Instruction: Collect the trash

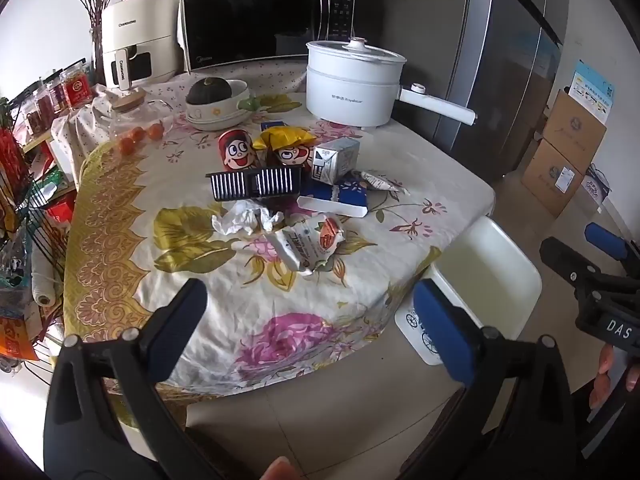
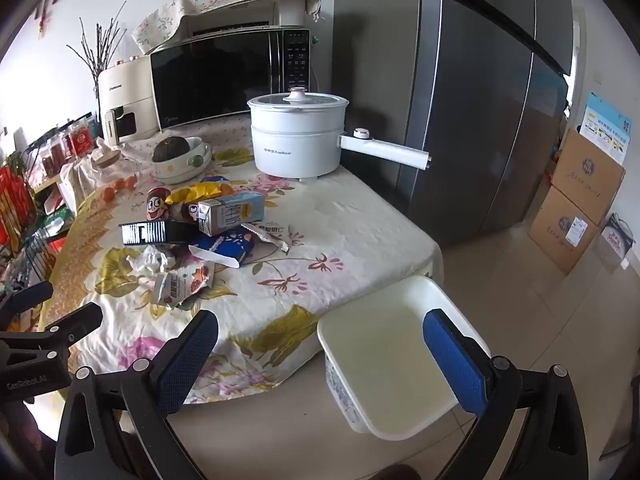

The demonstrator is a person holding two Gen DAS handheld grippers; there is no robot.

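Home kitchen or dining corner — evidence, placed from the microwave (image 2: 224, 76): cream air fryer (image 2: 126, 100) just beside it; white electric pot (image 2: 296, 136) in front on a floral-clothed table (image 2: 340, 232); tall grey refrigerator (image 2: 472, 100) beyond — cardboard boxes (image 2: 576, 204) farther still.

You have bare tablecloth (image 1: 248, 300) in front of the litter; behind it, the cooking pot (image 1: 352, 84) and bowl (image 1: 216, 114) block the way.

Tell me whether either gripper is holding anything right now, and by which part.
Nothing is held. The left gripper and right gripper both stand open and empty, short of the trash.
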